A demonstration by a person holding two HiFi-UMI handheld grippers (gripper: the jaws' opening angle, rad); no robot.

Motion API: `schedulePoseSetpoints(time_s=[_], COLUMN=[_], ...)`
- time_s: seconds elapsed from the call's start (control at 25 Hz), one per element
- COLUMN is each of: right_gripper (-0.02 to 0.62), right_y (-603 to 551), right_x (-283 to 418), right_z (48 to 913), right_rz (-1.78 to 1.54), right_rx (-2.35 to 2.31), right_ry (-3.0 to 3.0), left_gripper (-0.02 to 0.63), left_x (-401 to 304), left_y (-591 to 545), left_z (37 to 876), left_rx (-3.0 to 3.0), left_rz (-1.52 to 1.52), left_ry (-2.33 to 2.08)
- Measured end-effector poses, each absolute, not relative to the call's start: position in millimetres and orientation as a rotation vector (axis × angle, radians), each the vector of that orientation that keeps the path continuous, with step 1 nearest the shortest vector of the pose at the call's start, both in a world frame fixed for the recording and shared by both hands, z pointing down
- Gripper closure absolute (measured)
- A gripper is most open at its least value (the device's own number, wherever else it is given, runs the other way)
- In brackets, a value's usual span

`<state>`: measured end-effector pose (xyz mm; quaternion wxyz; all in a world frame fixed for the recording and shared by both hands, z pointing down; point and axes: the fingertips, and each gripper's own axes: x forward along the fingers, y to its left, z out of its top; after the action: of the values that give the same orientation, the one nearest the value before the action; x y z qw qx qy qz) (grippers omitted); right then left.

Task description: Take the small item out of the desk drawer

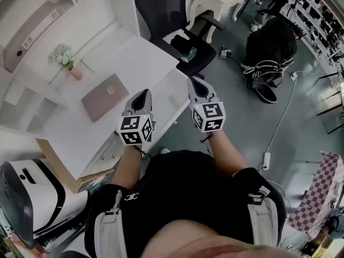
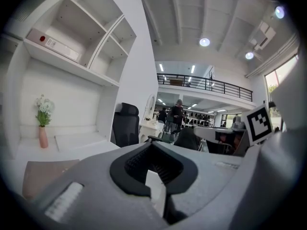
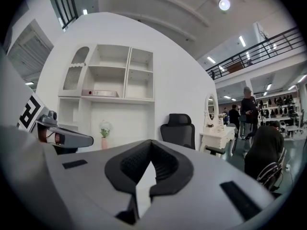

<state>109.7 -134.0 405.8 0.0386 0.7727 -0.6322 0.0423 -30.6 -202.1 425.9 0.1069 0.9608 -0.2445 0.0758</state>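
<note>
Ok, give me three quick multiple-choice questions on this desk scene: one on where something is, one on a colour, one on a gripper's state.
1. Where is the vase? A) floor B) desk C) printer
2. What colour is the chair? A) white B) red C) black
3. The right gripper is: A) shut, empty B) wide open C) shut on the vase

Answers: B, the vase stands on the desk near the back; C, the chair's back and seat are black; A, the jaws meet with nothing between them.
</note>
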Motion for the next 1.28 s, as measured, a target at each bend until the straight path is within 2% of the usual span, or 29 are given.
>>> schedulePoseSetpoints(time_s=[0.56,0.96,1.0,1.12,1.28], right_gripper=[0.598,0.598,0.571,0.432,0.388], right_y=[-189.3,-233.1,-237.7,-250.0,-265.4], right_x=[141.4,201.7,204.8,207.8,210.5], right_z=[439.2,465.1,469.7,488.0,522.5], right_rz=[0.222,0.315,0.343,0.437,0.561], right_rx=[2.26,2.105,2.07,1.935,1.789], right_ry=[-2.004,-2.147,-2.172,-2.235,-2.207], left_gripper=[0.592,0.592,0.592,0.592,0.592], left_x=[-13.4,31.5,36.0,47.5,53.4], left_y=[-246.4,-272.4,-273.8,-277.0,-283.7], left_z=[462.4,465.1,465.4,463.3,463.5], left_rx=[2.718,2.649,2.641,2.625,2.601], left_rz=[0.301,0.317,0.322,0.324,0.329], left_ry=[-0.83,-1.031,-1.051,-1.101,-1.159])
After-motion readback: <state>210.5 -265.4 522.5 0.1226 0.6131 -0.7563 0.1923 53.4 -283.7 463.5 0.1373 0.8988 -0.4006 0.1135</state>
